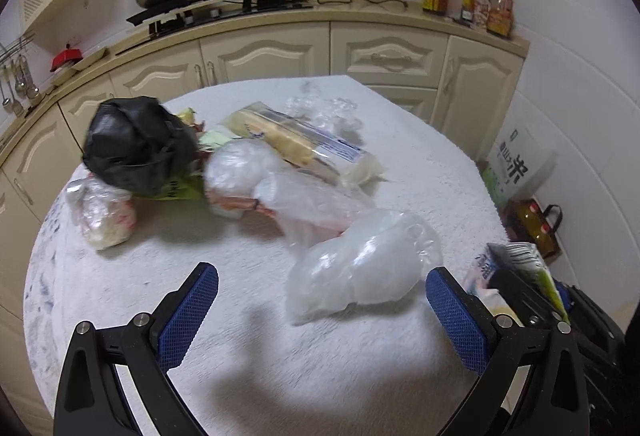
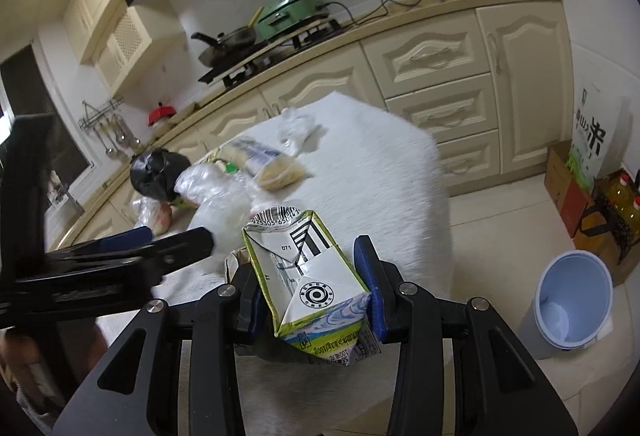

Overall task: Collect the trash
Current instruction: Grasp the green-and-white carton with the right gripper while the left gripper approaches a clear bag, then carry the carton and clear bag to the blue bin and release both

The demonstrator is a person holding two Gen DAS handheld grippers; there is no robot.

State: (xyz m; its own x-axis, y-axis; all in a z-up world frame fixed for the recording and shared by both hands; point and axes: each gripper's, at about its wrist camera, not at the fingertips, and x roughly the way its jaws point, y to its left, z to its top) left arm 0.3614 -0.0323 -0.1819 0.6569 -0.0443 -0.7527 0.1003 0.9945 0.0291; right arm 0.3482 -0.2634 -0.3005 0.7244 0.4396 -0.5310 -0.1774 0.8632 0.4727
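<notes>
Trash lies on a table with a white cloth (image 1: 400,140): a black bag (image 1: 136,144), a clear wrapper with yellow contents (image 1: 296,140), crumpled clear plastic bags (image 1: 360,264) and a small filled bag (image 1: 104,212). My left gripper (image 1: 320,292) is open, its blue pads either side of the nearest clear bag, not touching it. My right gripper (image 2: 308,276) is shut on a flattened milk carton (image 2: 308,276), held above the table's near right edge; the carton also shows in the left wrist view (image 1: 516,268). The left gripper shows in the right wrist view (image 2: 160,240).
A light blue bin (image 2: 568,304) stands on the floor right of the table. Boxes, a rice bag (image 2: 588,140) and oil bottles (image 2: 624,204) stand by the wall. Cream cabinets (image 1: 380,52) with a stove, pans and sauce bottles run behind the table.
</notes>
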